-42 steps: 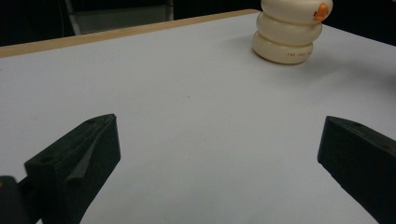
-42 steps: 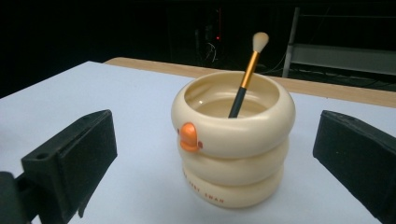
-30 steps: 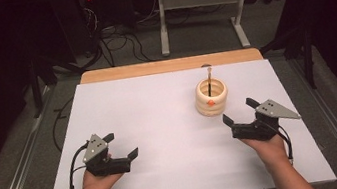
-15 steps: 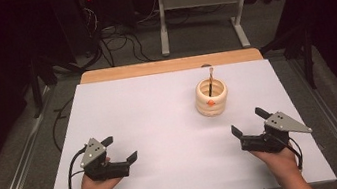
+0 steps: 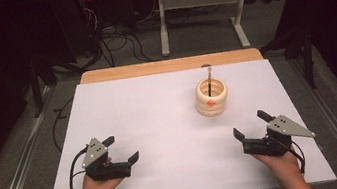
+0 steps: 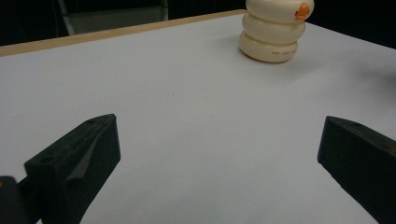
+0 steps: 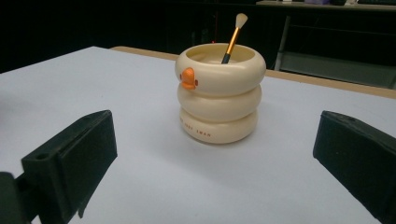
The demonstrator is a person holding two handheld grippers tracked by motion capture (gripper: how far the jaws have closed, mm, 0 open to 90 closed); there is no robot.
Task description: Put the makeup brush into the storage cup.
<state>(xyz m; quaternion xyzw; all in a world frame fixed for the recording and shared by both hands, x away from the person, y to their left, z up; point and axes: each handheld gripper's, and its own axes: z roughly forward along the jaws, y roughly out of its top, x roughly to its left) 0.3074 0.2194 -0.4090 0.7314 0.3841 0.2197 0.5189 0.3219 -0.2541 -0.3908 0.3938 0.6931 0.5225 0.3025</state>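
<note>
fingers of both the left gripper [image 5: 123,149] and right gripper [image 5: 251,125] spread apart, near the cream ringed holder [image 5: 211,96] with 1 brush [image 7: 231,39] inside.

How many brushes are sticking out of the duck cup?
1. A single brush stands tilted inside the cream duck cup, which sits on the white table toward the far right. More could be hidden down inside the cup.

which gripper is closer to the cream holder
The right gripper: the holder stands just ahead of it on the table's right half, while the left gripper sits far across.
</note>
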